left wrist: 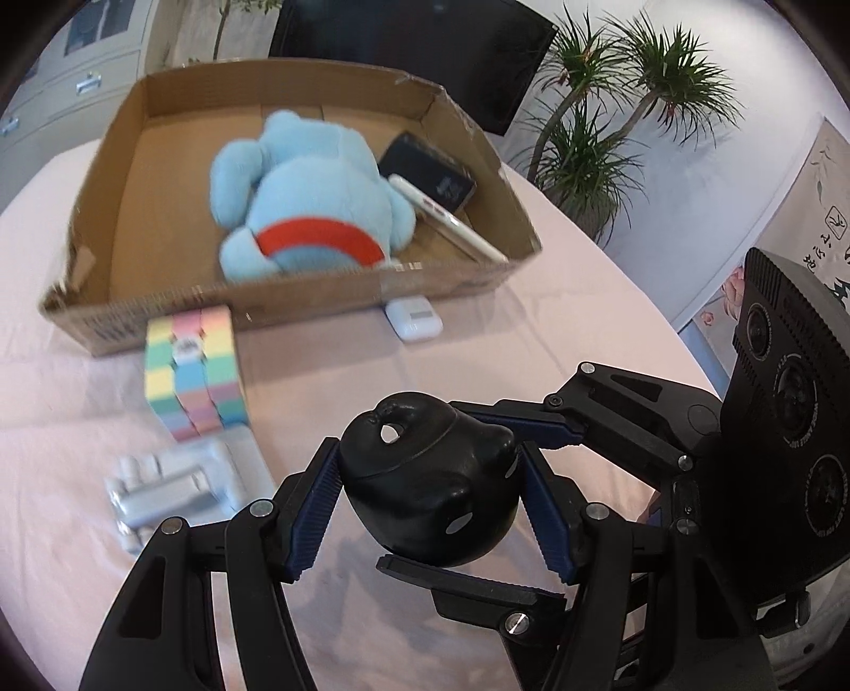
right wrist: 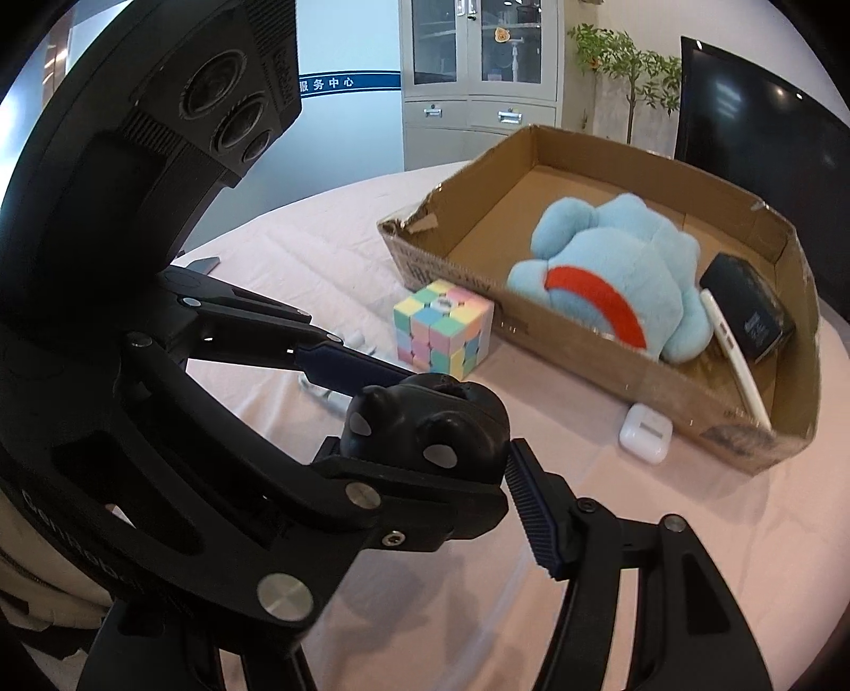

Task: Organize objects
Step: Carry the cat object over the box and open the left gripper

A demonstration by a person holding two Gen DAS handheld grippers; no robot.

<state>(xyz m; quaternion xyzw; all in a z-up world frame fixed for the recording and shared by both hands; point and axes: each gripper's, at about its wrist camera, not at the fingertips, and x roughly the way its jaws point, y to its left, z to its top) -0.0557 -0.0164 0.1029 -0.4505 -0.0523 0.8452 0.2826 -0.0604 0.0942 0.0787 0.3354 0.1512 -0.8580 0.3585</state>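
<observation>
A black rounded figurine [left wrist: 430, 489] with white dots sits between the blue pads of my left gripper [left wrist: 425, 499], which is shut on it above the pink tablecloth. My right gripper [left wrist: 536, 494] reaches in from the right, its fingers crossing the figurine above and below. In the right wrist view the figurine [right wrist: 425, 425] sits by my right gripper [right wrist: 478, 457], which looks open around it, with the left gripper's fingers [right wrist: 345, 367] on it. A cardboard box [left wrist: 297, 305] holds a blue plush toy [left wrist: 303, 196], a black case [left wrist: 430, 170] and a white phone [left wrist: 451, 223].
A pastel puzzle cube [left wrist: 194, 372], a silver blister pack [left wrist: 175, 483] and a white earbud case [left wrist: 414, 318] lie on the cloth in front of the box. A potted plant [left wrist: 595, 143] and a dark monitor [left wrist: 414, 42] stand behind the table.
</observation>
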